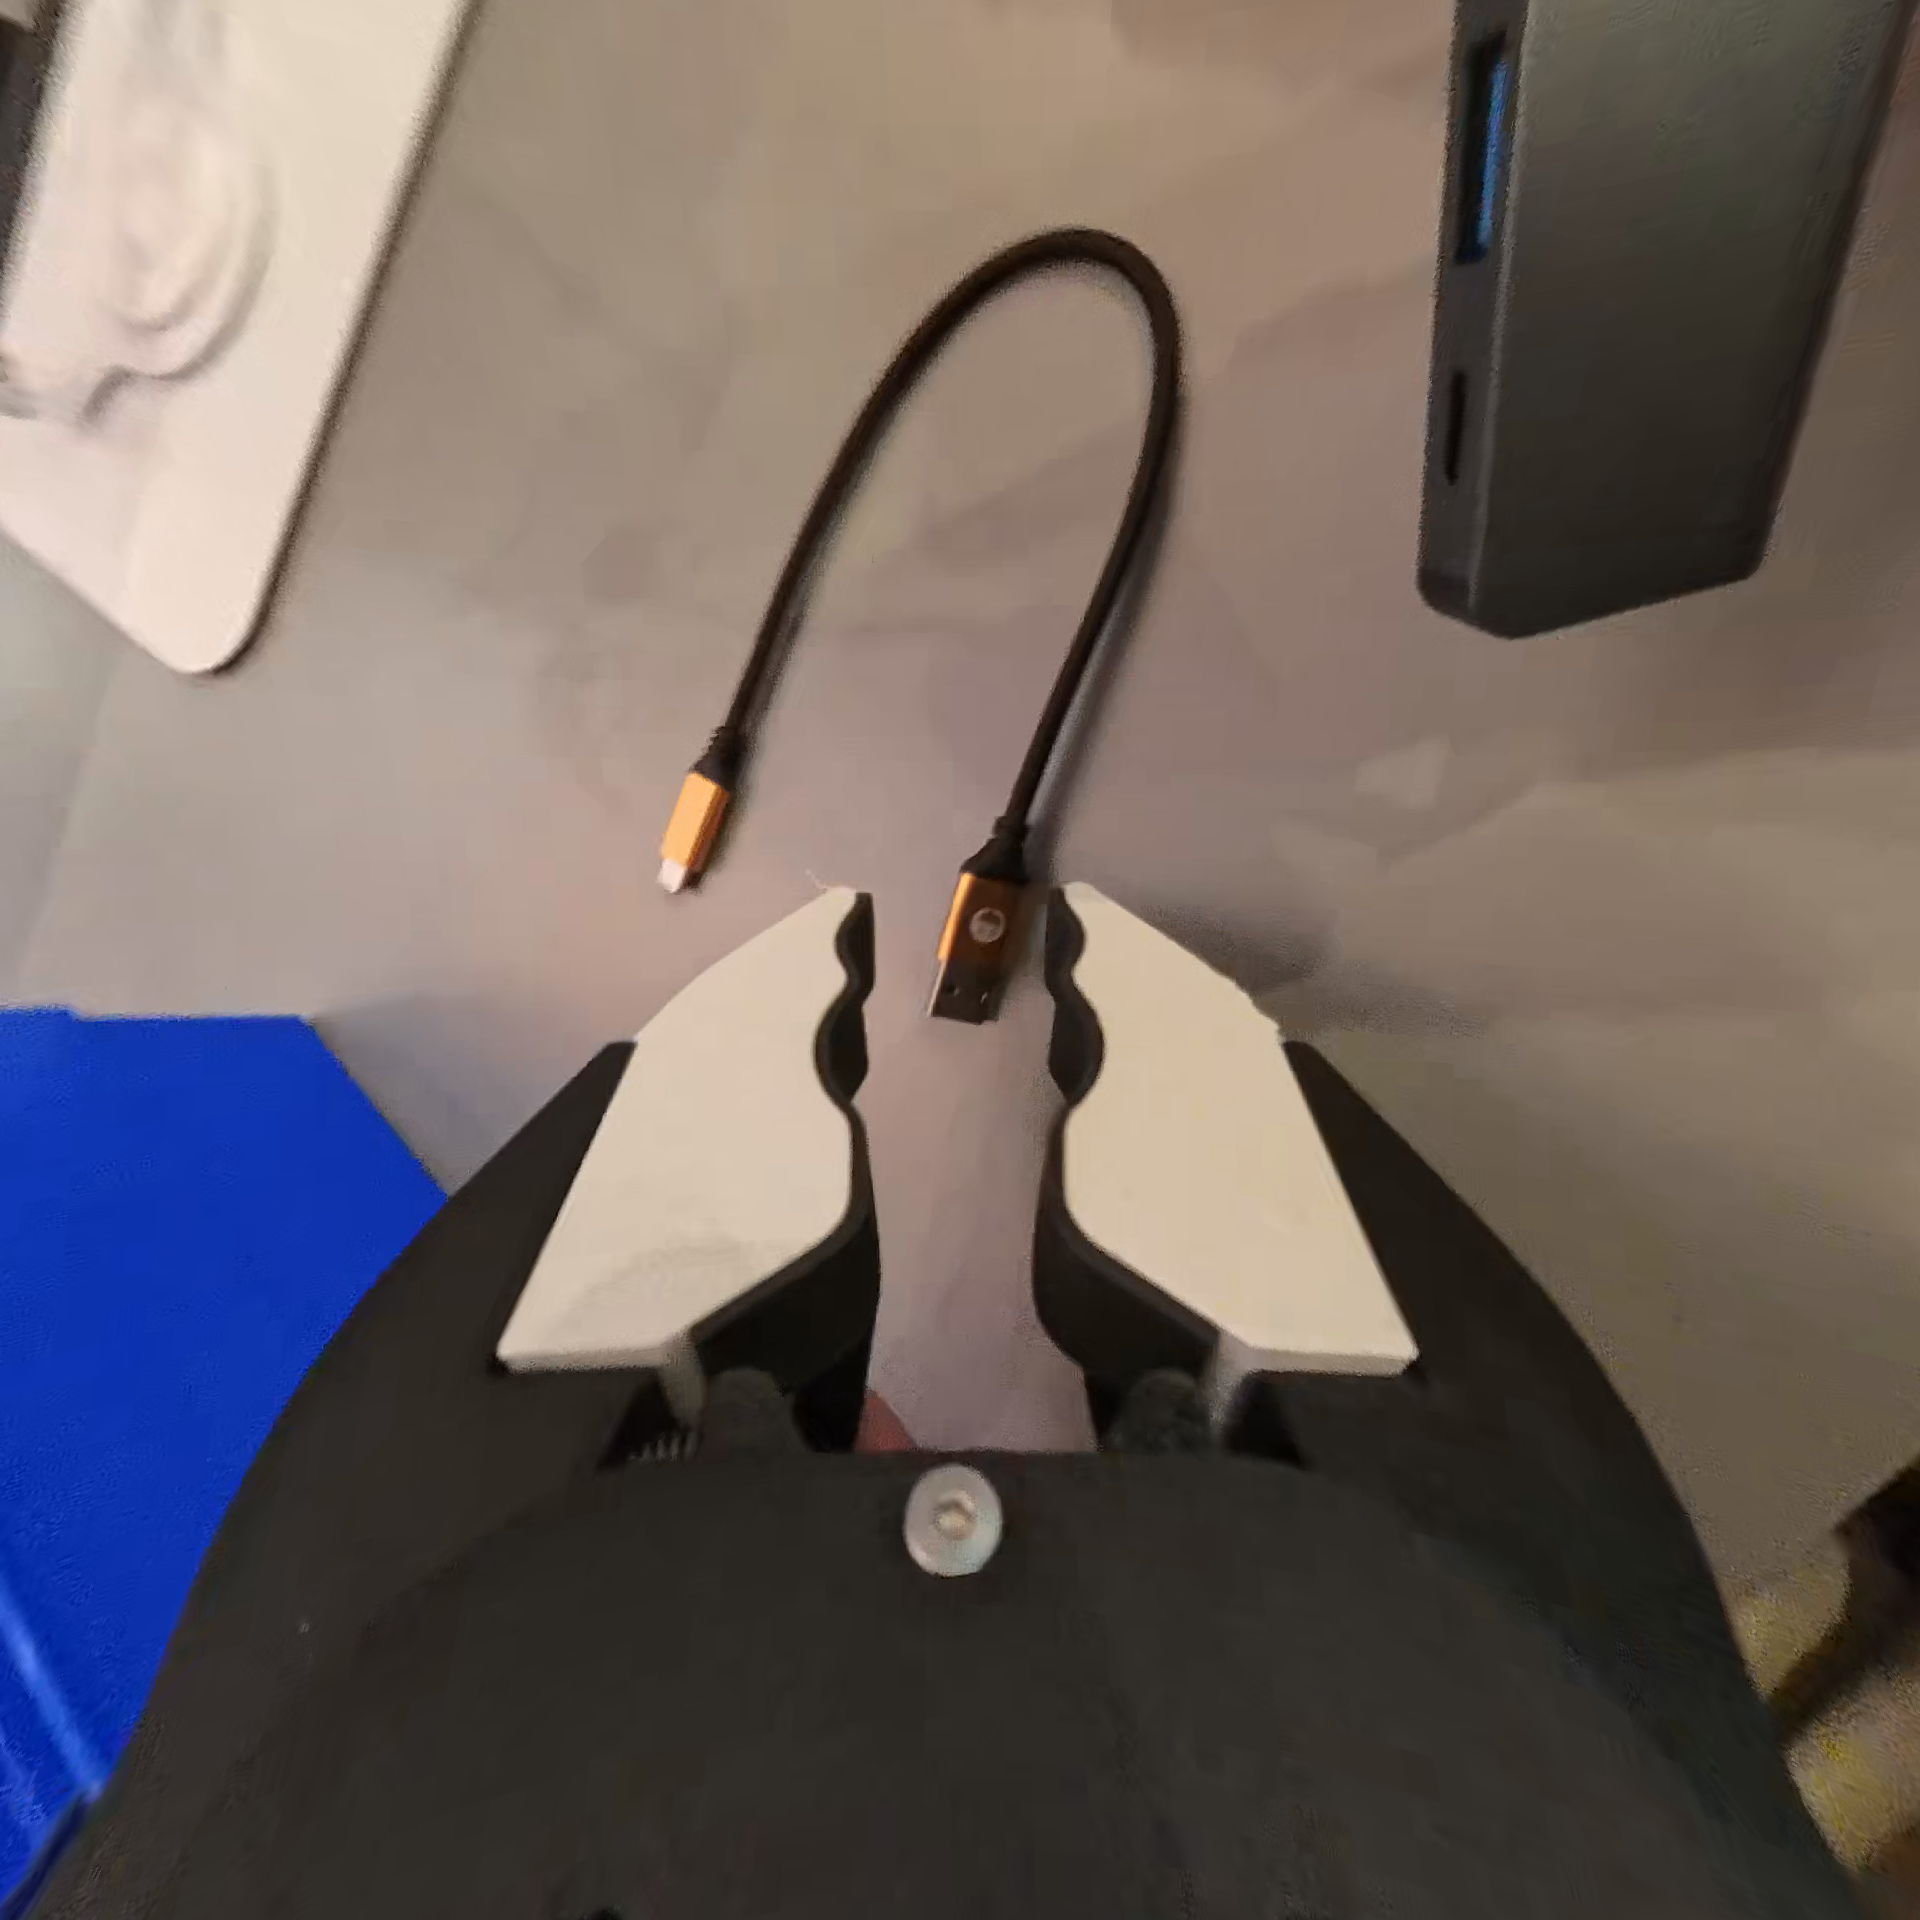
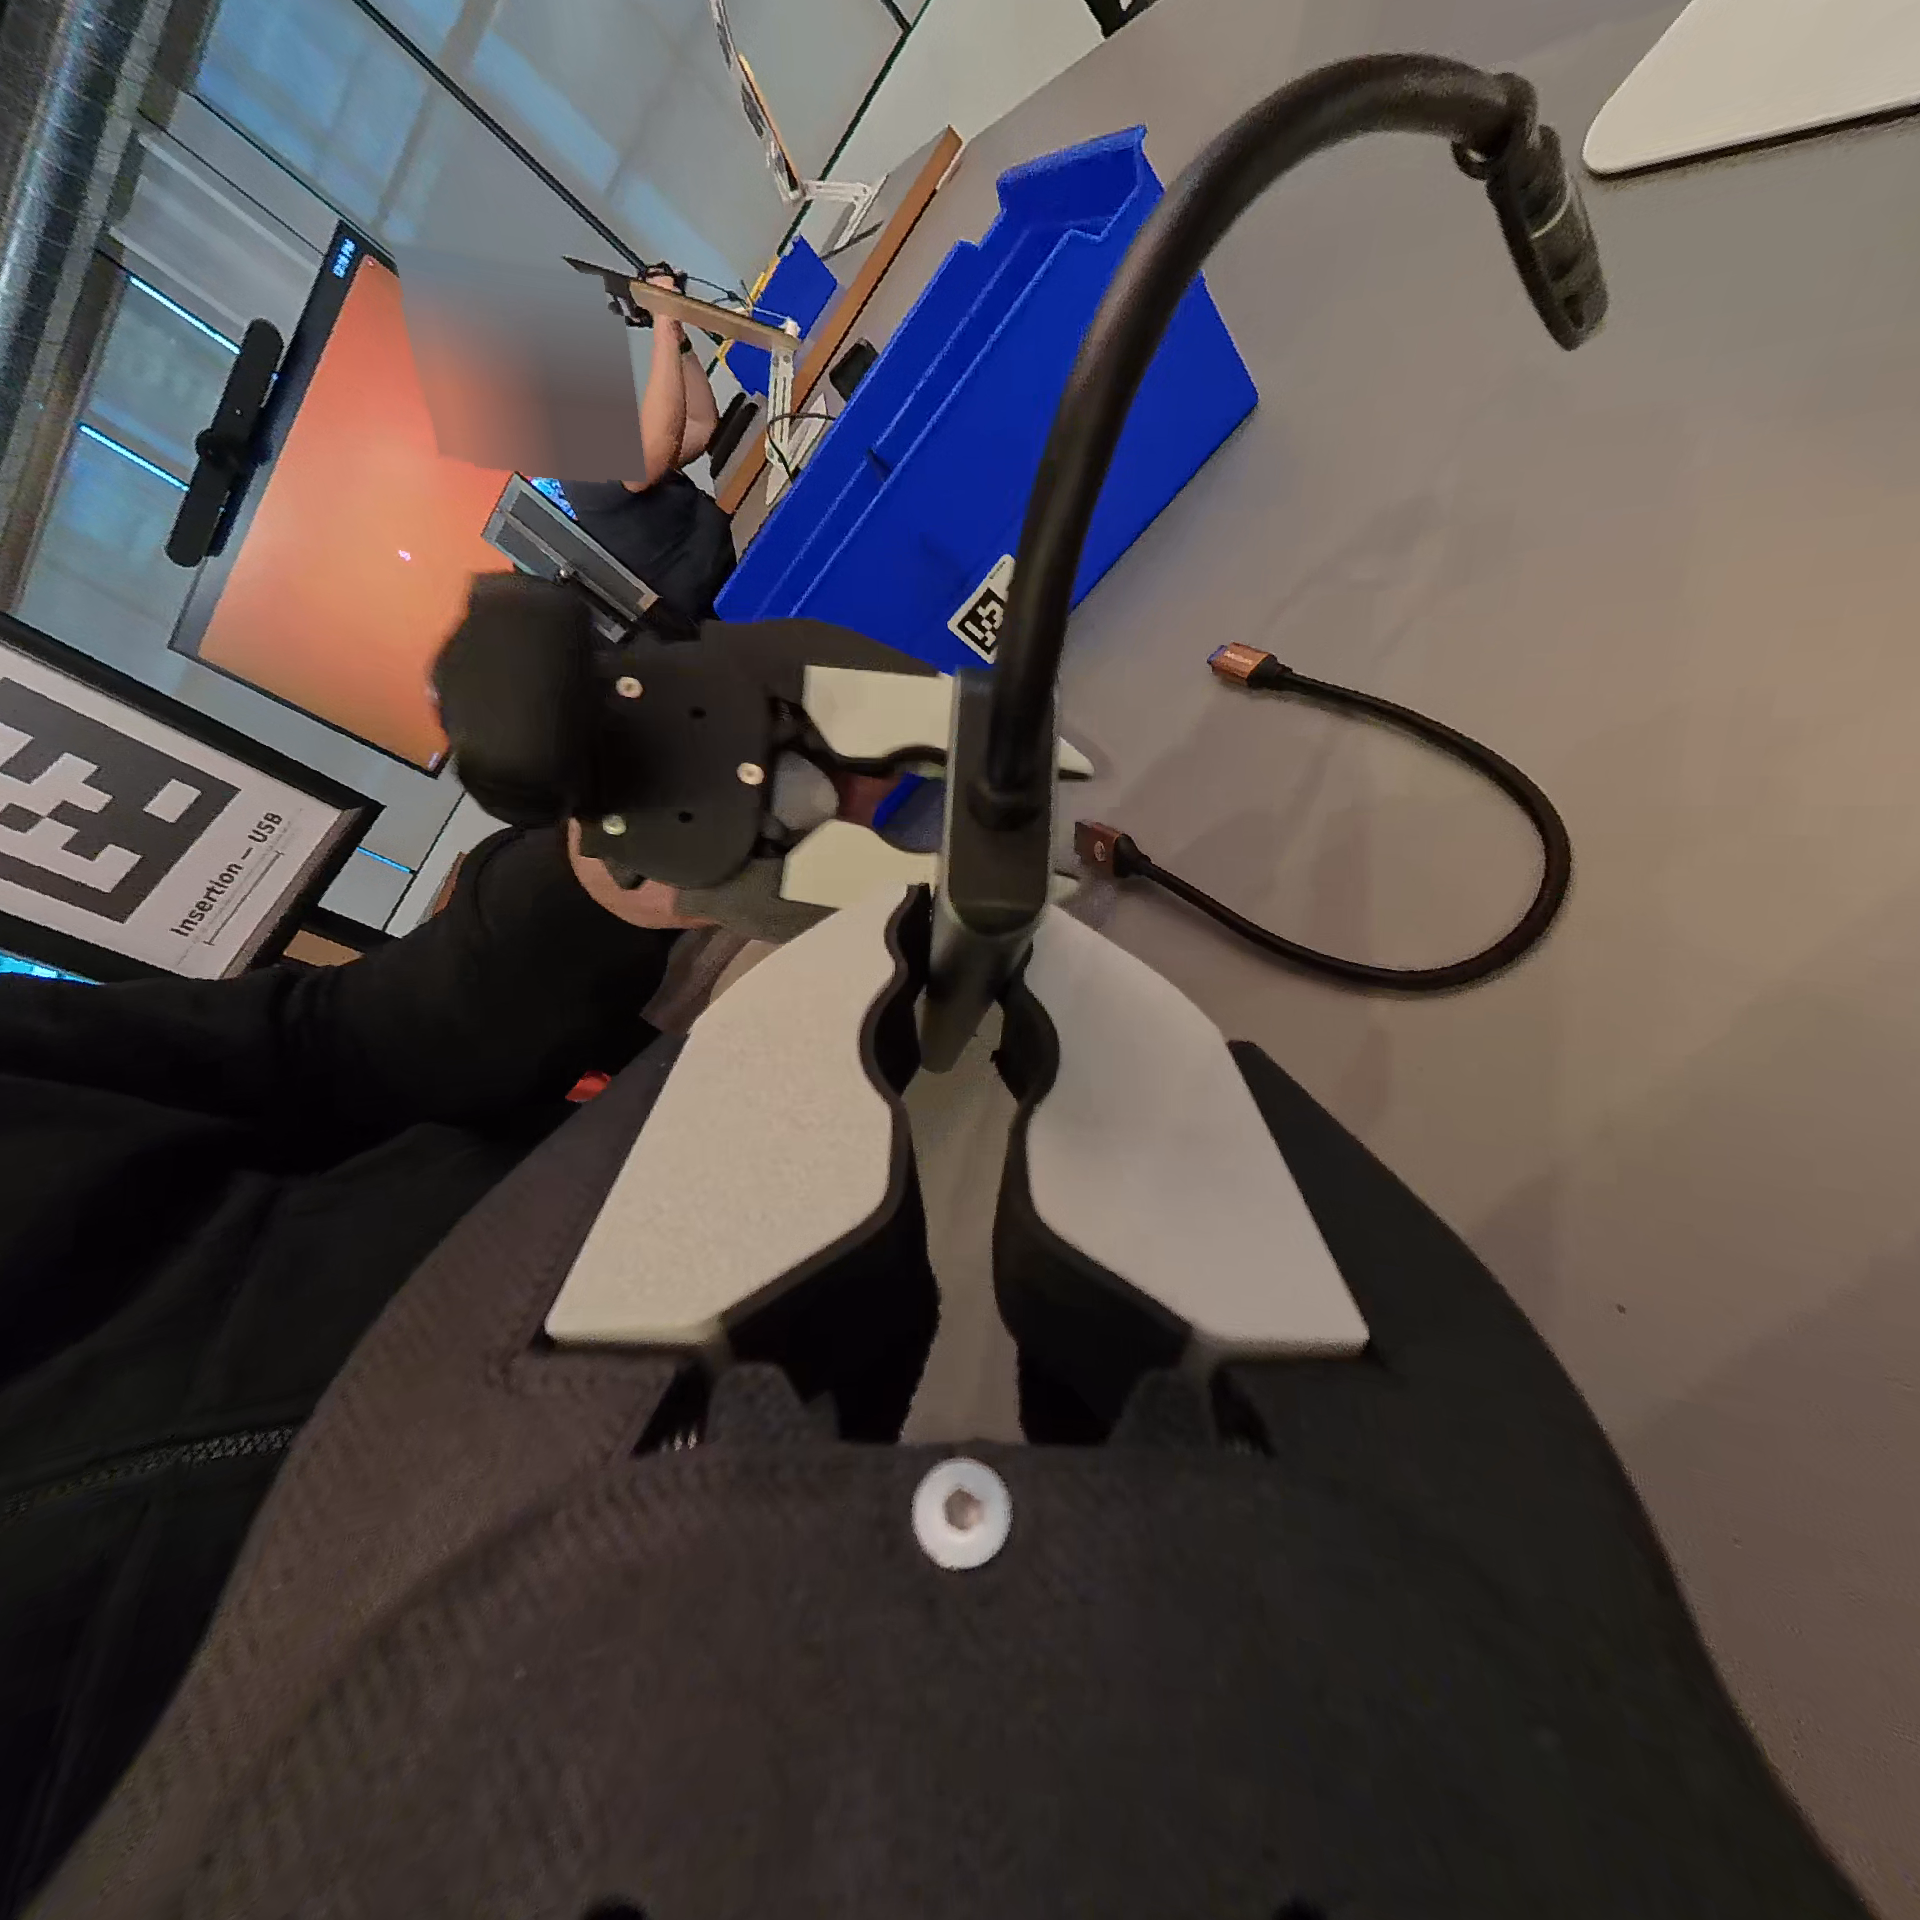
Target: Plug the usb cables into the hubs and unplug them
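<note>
On grey bench [image 1: 1351, 935], short black usb cable [image 1: 1049, 260] lay looped, both orange plugs pointing back toward left tool [image 1: 956, 940]. Larger plug [image 1: 977, 951] sat between its parted fingers, untouched. Smaller plug [image 1: 694, 831] lay just left. Blue bin [image 2: 997, 416] close at left, white pad [image 1: 177, 312] beyond. Right tool [image 2: 961, 997] clamped dark hub [image 2: 987, 831], lifted off bench, thick lead [image 2: 1195, 208] arching overhead.

**Hub clamped, cable on the table**

We see the right gripper [image 2: 961, 997] gripping the dark hub [image 2: 982, 831], whose thick black lead [image 2: 1101, 343] arches overhead. Beyond lie a copper-tipped usb cable [image 2: 1496, 821], a blue bin [image 2: 997, 416] and the left gripper [image 2: 914, 769].
</note>
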Demonstrator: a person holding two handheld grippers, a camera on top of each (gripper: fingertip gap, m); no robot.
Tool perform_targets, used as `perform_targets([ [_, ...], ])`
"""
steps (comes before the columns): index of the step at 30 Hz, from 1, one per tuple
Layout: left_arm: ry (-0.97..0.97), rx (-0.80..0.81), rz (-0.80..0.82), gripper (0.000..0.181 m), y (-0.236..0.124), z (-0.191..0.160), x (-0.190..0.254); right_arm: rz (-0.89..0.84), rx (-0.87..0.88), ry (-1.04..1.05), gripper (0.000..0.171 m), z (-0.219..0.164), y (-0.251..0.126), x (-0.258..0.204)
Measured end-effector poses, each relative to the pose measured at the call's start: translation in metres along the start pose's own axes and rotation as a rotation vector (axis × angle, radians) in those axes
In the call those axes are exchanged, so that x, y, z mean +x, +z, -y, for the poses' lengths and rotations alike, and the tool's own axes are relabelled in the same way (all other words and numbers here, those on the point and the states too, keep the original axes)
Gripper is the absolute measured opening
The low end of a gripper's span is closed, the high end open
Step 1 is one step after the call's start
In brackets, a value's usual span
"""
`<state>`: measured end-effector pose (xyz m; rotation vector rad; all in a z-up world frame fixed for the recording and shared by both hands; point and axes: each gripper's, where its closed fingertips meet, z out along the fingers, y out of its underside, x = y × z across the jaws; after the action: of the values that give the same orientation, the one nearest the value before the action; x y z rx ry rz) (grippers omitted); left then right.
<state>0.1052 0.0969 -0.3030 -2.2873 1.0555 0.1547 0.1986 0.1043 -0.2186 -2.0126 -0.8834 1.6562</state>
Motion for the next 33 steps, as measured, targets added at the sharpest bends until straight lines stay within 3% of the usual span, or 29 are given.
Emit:
perform_targets([
  [1, 0.033, -0.034, -0.012, 0.031, 0.007, 0.0, 0.002, 0.002, 0.005, 0.001, 0.01, 0.001, -0.001, -0.001],
  [7, 0.148, -0.169, -0.076, 0.015, 0.02, -0.004, 0.001, -0.002, 0.026, 0.0, 0.01, 0.005, -0.009, 0.0],
  [11, 0.265, -0.122, 0.059, 0.015, 0.018, 0.004, -0.019, 0.008, 0.042, 0.002, 0.01, 0.008, -0.013, -0.001],
  [14, 0.539, -0.11, 0.174, 0.015, 0.01, 0.011, -0.03, 0.016, 0.043, -0.001, 0.011, 0.008, -0.012, -0.003],
  [19, 1.038, -0.065, 0.231, 0.015, -0.002, 0.018, -0.031, 0.038, 0.06, -0.005, 0.011, 0.012, -0.013, -0.009],
  [23, 1.377, 0.05, 0.218, 0.015, 0.004, 0.02, -0.023, 0.038, 0.059, -0.007, 0.011, 0.012, -0.013, -0.01],
  [25, 1.467, 0.026, 0.191, 0.015, 0.018, 0.01, -0.029, 0.037, 0.056, -0.008, 0.011, 0.012, -0.012, -0.009],
  [27, 1.446, -0.008, 0.17, 0.016, 0.028, 0.003, -0.04, 0.038, 0.057, -0.007, 0.011, 0.012, -0.013, -0.01],
  [29, 1.303, -0.041, 0.149, 0.031, 0.027, 0.003, -0.05, 0.041, 0.059, -0.004, 0.01, 0.012, -0.014, -0.009],
  [33, 0.71, -0.248, 0.109, 0.049, 0.008, -0.011, -0.074, 0.051, 0.061, 0.002, 0.01, 0.013, -0.013, -0.008],
])
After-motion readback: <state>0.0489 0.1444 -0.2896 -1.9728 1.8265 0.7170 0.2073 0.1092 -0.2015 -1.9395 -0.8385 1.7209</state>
